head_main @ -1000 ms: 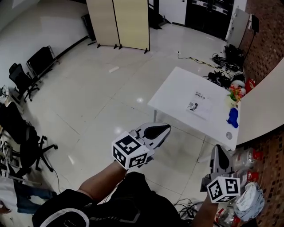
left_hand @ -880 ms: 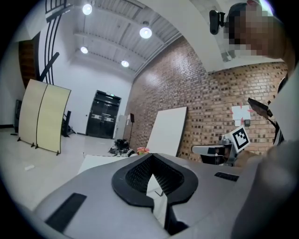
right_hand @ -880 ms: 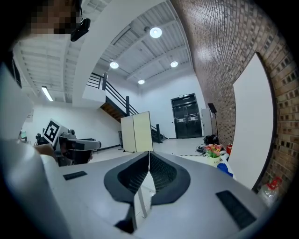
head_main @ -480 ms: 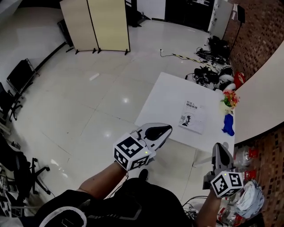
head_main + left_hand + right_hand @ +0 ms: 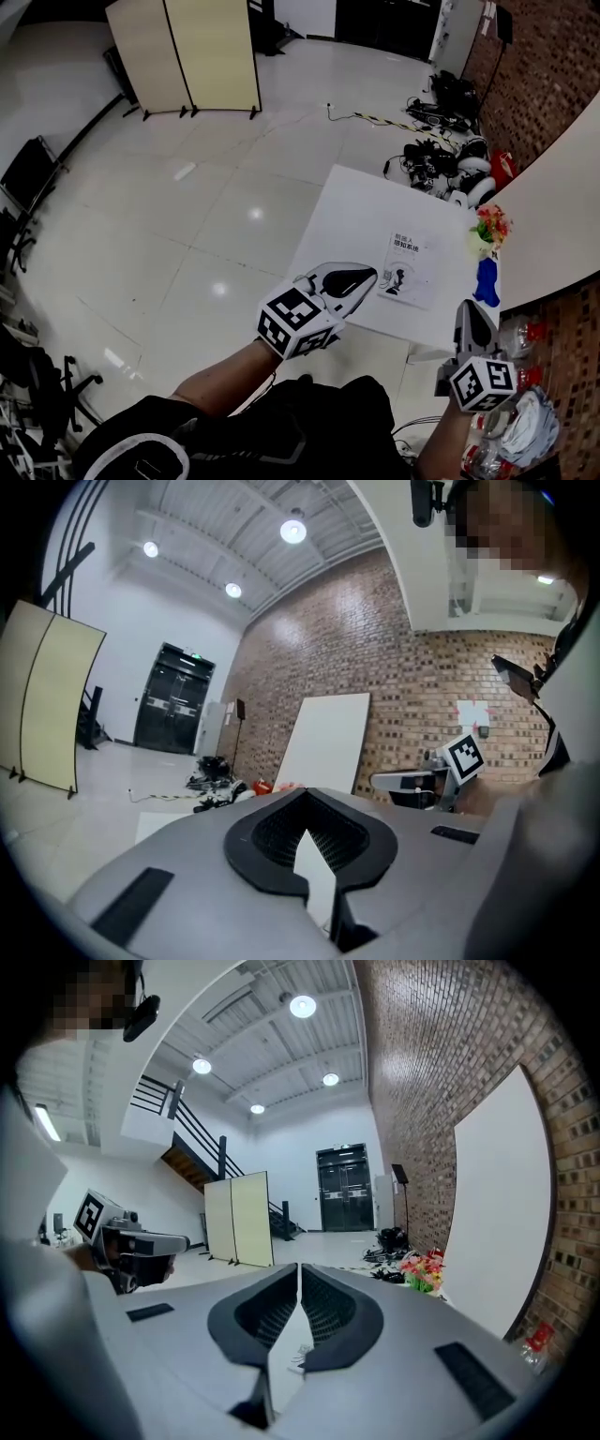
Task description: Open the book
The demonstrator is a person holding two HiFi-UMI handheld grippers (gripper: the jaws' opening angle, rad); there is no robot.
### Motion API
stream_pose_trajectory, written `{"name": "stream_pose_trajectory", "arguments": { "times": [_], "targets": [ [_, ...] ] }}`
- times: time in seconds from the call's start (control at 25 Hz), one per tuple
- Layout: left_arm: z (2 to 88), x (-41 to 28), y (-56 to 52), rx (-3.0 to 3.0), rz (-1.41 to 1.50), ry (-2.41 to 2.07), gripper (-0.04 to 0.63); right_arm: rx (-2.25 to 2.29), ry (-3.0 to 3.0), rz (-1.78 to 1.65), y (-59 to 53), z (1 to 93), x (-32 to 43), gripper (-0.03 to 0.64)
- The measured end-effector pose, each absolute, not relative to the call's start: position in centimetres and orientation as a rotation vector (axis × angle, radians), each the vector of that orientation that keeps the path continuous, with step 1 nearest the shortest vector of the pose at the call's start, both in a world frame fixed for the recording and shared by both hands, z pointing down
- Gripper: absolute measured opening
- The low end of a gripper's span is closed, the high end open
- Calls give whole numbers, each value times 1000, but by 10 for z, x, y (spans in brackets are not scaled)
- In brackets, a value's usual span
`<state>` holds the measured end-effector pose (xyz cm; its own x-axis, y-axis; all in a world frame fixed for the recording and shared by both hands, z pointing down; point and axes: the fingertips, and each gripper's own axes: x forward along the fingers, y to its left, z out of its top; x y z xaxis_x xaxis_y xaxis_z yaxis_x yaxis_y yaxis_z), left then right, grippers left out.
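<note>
Item: book (image 5: 405, 270), closed, flat on white table (image 5: 347, 211); at 1 o'clock from left gripper (image 5: 364, 276), 11 o'clock from right gripper (image 5: 467, 311). Both jaw pairs pressed together, empty. Risk: unopened jaws would likely shove the book, not lift its cover.

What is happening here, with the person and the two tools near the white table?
A person stands before a white table and holds a tool in each hand. The left claw and the right claw are both shut and empty, held out in the air near the table's near edge. A book lies closed on the table, and neither claw touches it. Some flowers and a blue object stand beside it. The opening of the book has not yet begun.
</note>
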<state>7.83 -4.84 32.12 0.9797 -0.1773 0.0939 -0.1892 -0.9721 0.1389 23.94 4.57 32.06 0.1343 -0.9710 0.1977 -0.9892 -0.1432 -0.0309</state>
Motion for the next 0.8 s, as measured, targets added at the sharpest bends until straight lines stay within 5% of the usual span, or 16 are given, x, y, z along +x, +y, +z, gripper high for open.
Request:
{"name": "stream_pose_trajectory", "arguments": {
  "times": [0.48, 0.8],
  "targets": [
    [381, 182, -156, 2925, 229, -433, 2, 2221, -1938, 646, -53, 441, 368, 6],
    [465, 243, -188, 2732, 433, -515, 2, 1978, -1978, 938, -101, 527, 405, 118]
  ]
}}
